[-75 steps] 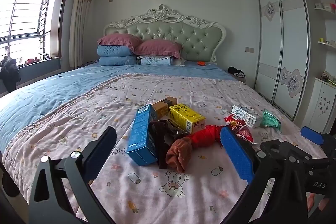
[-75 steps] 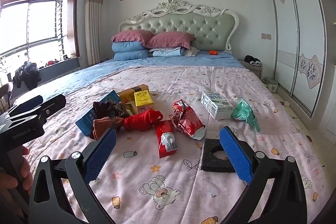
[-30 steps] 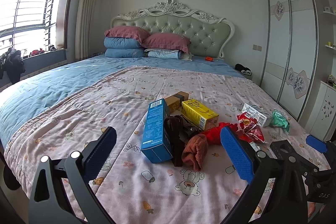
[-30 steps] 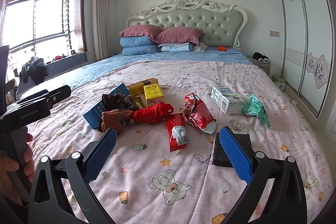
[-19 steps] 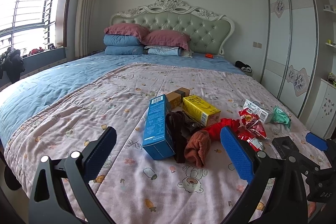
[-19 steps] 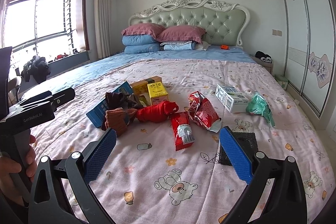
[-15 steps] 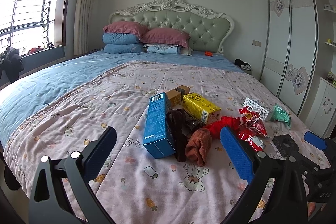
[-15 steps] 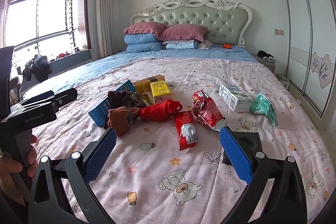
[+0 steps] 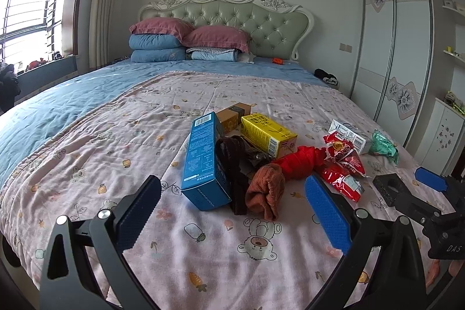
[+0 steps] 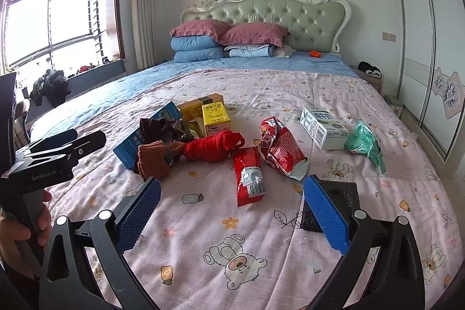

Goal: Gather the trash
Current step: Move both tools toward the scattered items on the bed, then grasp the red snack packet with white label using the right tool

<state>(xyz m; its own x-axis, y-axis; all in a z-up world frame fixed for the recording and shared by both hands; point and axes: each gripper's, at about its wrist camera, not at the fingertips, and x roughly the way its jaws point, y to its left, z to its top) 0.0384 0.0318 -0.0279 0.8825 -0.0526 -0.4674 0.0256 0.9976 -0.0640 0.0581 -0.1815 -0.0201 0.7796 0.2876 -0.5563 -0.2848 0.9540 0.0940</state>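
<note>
Trash and clothes lie on the pink quilt of the bed (image 10: 221, 257). A blue box (image 9: 203, 161), a yellow carton (image 9: 268, 135), a brown box (image 9: 234, 113), two red snack bags (image 10: 250, 175) (image 10: 280, 145), a white carton (image 10: 324, 125), a green wrapper (image 10: 364, 143) and a black foam block (image 10: 338, 198) show. Red (image 10: 215, 147), brown (image 10: 152, 159) and dark (image 10: 157, 127) cloth items lie among them. My left gripper (image 9: 231, 215) is open and empty, in front of the blue box. My right gripper (image 10: 231, 215) is open and empty, in front of the red bags.
Pillows (image 10: 229, 32) are stacked at the padded headboard (image 10: 290, 13). A wardrobe (image 9: 392, 48) stands to the right of the bed, a window (image 10: 52, 28) to the left. The left gripper (image 10: 55, 156) shows at the left of the right wrist view.
Both grippers have moved slowly forward over the bed toward the pile, so the items look a little nearer. Both stay open. Nothing on the quilt has moved.
</note>
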